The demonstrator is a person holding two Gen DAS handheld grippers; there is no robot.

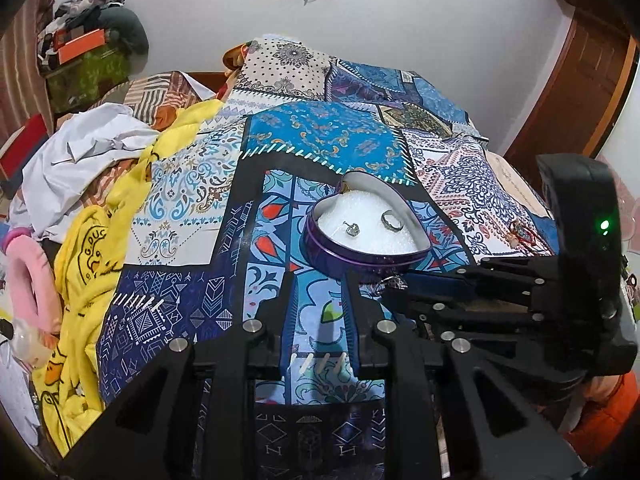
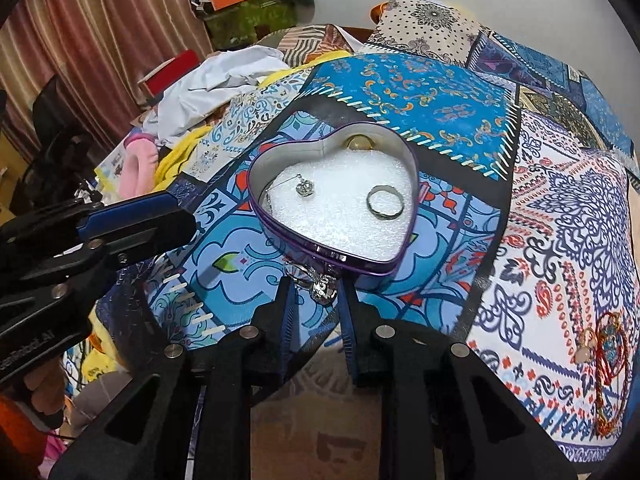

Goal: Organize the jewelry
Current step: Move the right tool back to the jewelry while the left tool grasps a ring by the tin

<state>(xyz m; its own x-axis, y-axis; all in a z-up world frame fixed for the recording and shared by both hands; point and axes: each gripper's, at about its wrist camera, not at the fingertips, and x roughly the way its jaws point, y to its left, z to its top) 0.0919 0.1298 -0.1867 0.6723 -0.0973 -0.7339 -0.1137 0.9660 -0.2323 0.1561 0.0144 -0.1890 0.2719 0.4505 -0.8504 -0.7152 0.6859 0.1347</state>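
Note:
A purple heart-shaped tin (image 1: 320,246) (image 2: 360,266) with white foam lining stands on the patterned cloth. Inside lie a silver ring (image 1: 389,220) (image 2: 385,201) and a small silver crown pendant (image 1: 352,229) (image 2: 305,189). My right gripper (image 2: 316,286) (image 1: 390,283) holds a sparkly silver jewelry piece (image 2: 325,287) (image 1: 394,281) between its fingertips just in front of the tin's near wall. My left gripper (image 1: 318,280) is open and empty, in front of the tin, to the left of the right gripper; it also shows in the right wrist view (image 2: 176,224).
A red and gold beaded piece (image 2: 610,364) (image 1: 522,232) lies on the cloth at the right. A pile of clothes, yellow (image 1: 96,248) and white (image 1: 80,156), lies at the left. The bed edge runs close in front.

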